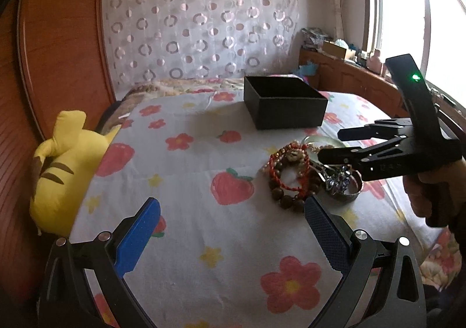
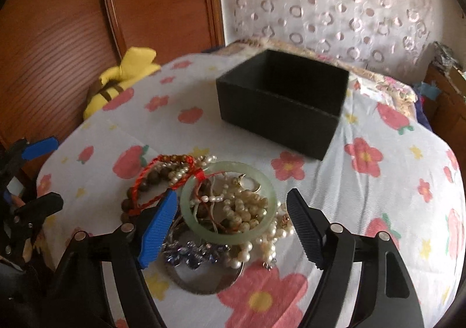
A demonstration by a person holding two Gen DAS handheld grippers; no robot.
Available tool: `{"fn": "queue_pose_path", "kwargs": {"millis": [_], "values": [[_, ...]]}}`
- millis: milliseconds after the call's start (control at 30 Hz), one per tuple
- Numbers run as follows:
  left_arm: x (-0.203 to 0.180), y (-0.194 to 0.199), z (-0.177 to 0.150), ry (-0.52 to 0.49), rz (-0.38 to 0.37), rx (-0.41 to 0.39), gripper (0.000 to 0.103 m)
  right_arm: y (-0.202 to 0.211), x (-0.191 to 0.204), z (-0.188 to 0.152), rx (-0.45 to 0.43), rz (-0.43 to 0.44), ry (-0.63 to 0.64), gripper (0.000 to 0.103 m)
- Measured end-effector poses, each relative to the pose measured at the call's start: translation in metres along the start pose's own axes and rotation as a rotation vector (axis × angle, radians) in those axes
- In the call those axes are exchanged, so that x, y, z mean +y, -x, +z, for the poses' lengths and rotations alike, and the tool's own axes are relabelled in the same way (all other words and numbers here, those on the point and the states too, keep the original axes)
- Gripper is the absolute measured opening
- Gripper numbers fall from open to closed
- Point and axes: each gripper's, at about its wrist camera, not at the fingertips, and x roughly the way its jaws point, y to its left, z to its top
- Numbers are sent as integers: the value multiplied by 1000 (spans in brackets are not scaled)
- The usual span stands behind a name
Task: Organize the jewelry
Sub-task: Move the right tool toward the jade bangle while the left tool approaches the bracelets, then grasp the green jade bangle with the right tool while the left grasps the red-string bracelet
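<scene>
Jewelry heap (image 2: 209, 211) beside black box (image 2: 282, 106) on floral sheet (image 1: 189, 182); jade bangle (image 2: 227, 202) half-hidden in left view; right gripper (image 2: 233, 223) wide astride it, left gripper (image 1: 233, 229) wide, empty.

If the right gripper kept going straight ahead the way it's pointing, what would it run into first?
Most likely the pale green bangle atop the jewelry pile: the open right gripper frames it between its fingers. The black box lies beyond, though depth is unclear.

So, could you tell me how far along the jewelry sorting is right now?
Nothing looks done: the black box shows no jewelry inside. In hand: the right gripper hangs open around the jade bangle, holding nothing. The left gripper is open too. The whole jewelry pile remains.
</scene>
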Motion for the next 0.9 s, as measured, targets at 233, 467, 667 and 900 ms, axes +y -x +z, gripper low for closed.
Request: {"fn": "queue_pose_path", "kwargs": {"millis": [233, 467, 667, 900], "values": [[3, -11, -5, 2, -17, 40, 96, -11, -6, 4, 33, 36, -8, 75], [-3, -11, -5, 1, -36, 50, 96, -1, -10, 4, -2, 40, -8, 75], [-10, -18, -1, 5, -66, 62, 96, 33, -20, 5, -83, 34, -26, 75], [-18, -25, 9, 11, -164, 51, 85, 67, -27, -21, -118, 6, -36, 75]]}}
